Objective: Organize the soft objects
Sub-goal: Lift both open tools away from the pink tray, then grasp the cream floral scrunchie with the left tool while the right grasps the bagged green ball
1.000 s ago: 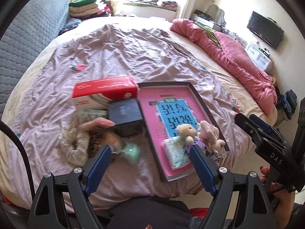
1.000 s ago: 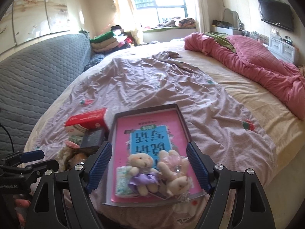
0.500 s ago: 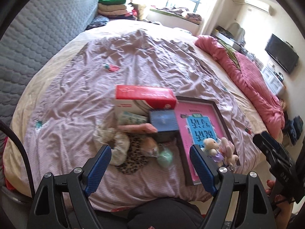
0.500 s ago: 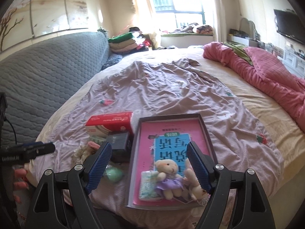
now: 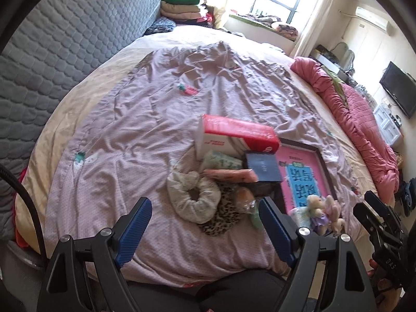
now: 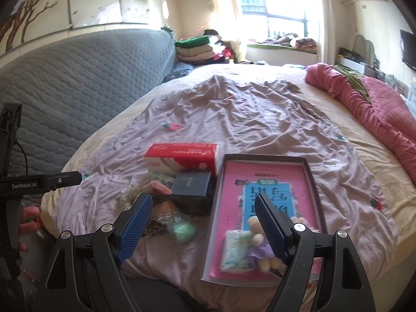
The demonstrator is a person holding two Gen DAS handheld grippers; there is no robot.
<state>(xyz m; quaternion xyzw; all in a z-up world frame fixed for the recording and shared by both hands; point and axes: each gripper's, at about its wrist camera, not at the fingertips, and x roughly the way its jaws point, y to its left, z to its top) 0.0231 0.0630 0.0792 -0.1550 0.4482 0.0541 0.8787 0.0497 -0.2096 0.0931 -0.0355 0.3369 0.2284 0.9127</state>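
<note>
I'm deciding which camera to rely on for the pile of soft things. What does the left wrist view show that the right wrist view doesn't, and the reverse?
Only the left wrist view shows the cream scrunchie whole, lying against the leopard-print fabric.

Only the right wrist view shows the green ball clearly, the tissue pack unblurred in the tray, and the wall painting.

Both show the red box, the dark blue box, the plush bear and the pink quilt. Both grippers' jaws are open, holding nothing.
</note>
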